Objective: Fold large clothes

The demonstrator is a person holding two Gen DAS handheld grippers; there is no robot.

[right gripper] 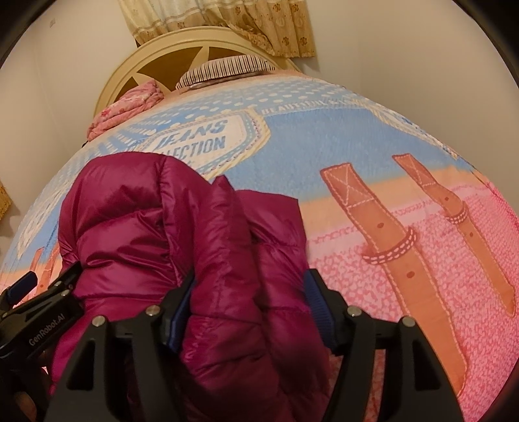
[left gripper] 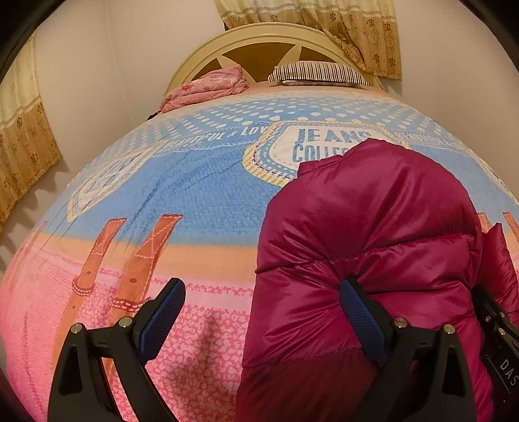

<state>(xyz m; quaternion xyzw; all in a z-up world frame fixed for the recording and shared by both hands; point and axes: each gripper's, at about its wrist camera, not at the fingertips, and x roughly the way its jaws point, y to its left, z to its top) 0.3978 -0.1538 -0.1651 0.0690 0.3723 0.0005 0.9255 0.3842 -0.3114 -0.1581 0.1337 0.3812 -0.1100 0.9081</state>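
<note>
A magenta puffer jacket (left gripper: 373, 233) lies bunched on the printed bedspread (left gripper: 194, 181). My left gripper (left gripper: 261, 311) stands open at the jacket's left side. Its right finger (left gripper: 360, 311) rests against the padded cloth, and its left finger (left gripper: 162, 311) is over bare bedspread. In the right wrist view a thick fold of the jacket (right gripper: 227, 259) sits between the fingers of my right gripper (right gripper: 249, 308). The jaws stand wide and the right pad (right gripper: 321, 308) shows mostly free, so nothing is pinched. The left gripper (right gripper: 48, 276) appears at the left edge, beside the jacket.
A striped pillow (left gripper: 319, 73) and a folded pink blanket (left gripper: 207, 86) lie at the cream headboard (left gripper: 259, 42). Patterned curtains (left gripper: 350, 29) hang above it and on the left wall (left gripper: 22, 139). Bedspread stretches left of the jacket and to its right (right gripper: 405, 243).
</note>
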